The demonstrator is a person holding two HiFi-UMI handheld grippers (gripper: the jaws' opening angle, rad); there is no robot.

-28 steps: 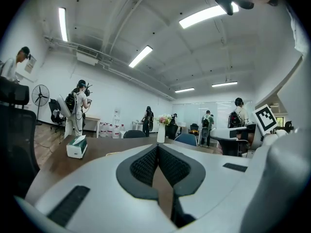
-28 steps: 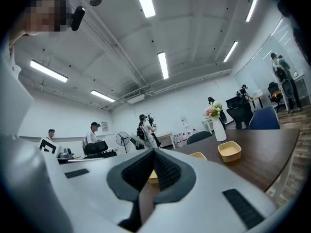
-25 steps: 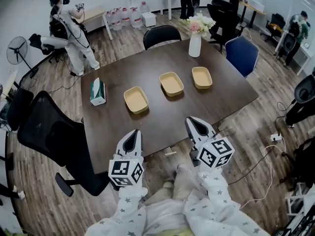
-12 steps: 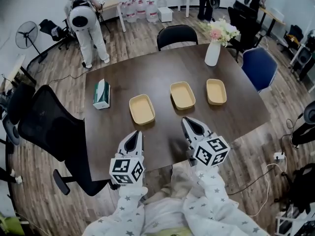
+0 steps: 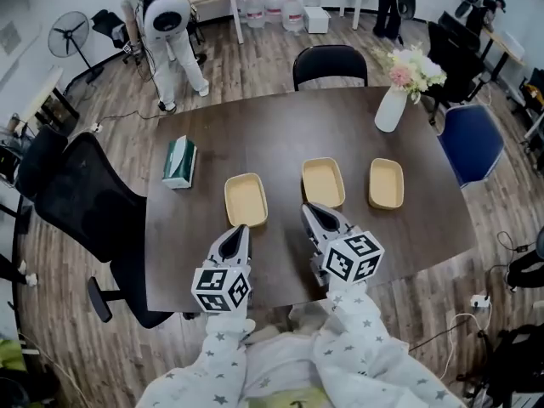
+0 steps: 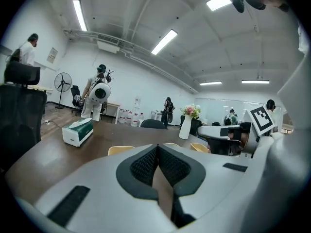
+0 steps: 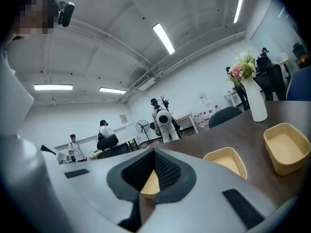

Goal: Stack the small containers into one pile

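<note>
Three small tan containers lie in a row on the dark table [image 5: 204, 253]: the left container [image 5: 246, 200], the middle container [image 5: 323, 182] and the right container [image 5: 386, 183], each apart from the others. My left gripper [image 5: 241, 229] hovers just short of the left container, shut with nothing in it. My right gripper [image 5: 309, 208] is shut and empty, its tip close to the near end of the middle container. In the left gripper view the left container [image 6: 121, 149] shows beyond the closed jaws. In the right gripper view, the middle container [image 7: 227, 160] and right container [image 7: 286, 147] lie ahead to the right.
A green-and-white tissue box [image 5: 179, 161] lies at the table's left. A white vase with flowers [image 5: 391, 107] stands at the far right. A black chair [image 5: 330, 62] stands beyond the table, a blue chair [image 5: 473, 138] at right, a black office chair [image 5: 76, 202] at left. People stand farther back.
Both grippers have moved forward from the table's near edge to over the table, closer to the containers. Their jaws stayed shut. The head view has shifted with them.
</note>
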